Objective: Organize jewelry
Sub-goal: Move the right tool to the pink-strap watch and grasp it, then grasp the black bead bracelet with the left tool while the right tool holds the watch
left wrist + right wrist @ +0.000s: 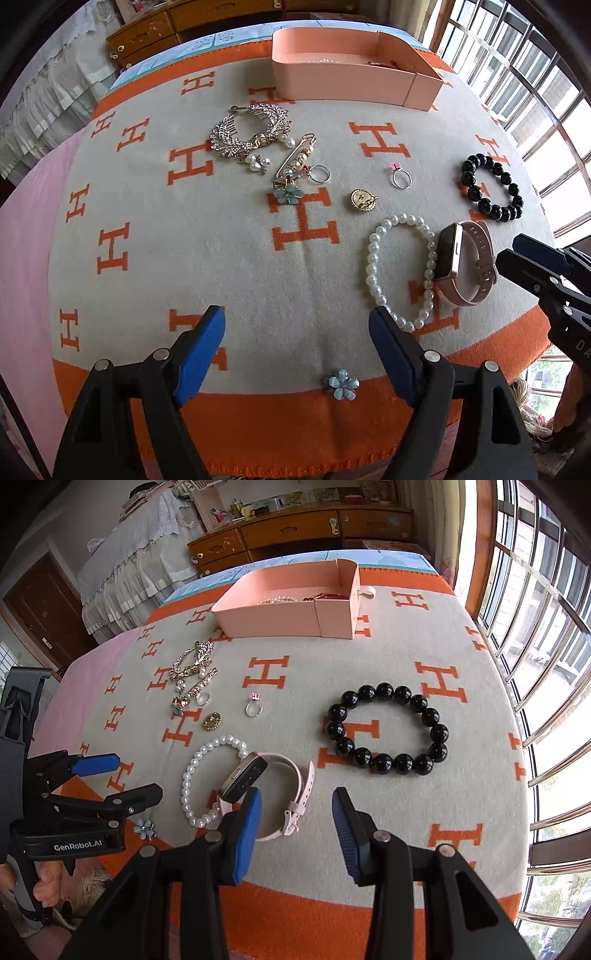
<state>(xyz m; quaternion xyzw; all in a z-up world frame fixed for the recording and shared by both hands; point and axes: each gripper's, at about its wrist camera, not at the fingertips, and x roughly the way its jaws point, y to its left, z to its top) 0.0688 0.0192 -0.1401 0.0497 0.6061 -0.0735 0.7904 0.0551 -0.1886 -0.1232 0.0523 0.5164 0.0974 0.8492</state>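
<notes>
Left blue-padded gripper held wide apart, nothing gripped, above small blue flower charm on orange-and-cream H-patterned blanket. Right blue-padded gripper also spread wide, unloaded, over pink-strapped smartwatch; watch set on edge, long face running diagonally, touching white pearl bracelet. Black bead bracelet well apart. Pink open cardboard box at far edge.

The watch lies between pearl bracelet and bead bracelet, box behind.

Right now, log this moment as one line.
left gripper open, empty | right gripper open, over pink smartwatch | pink box holds some jewelry
</notes>
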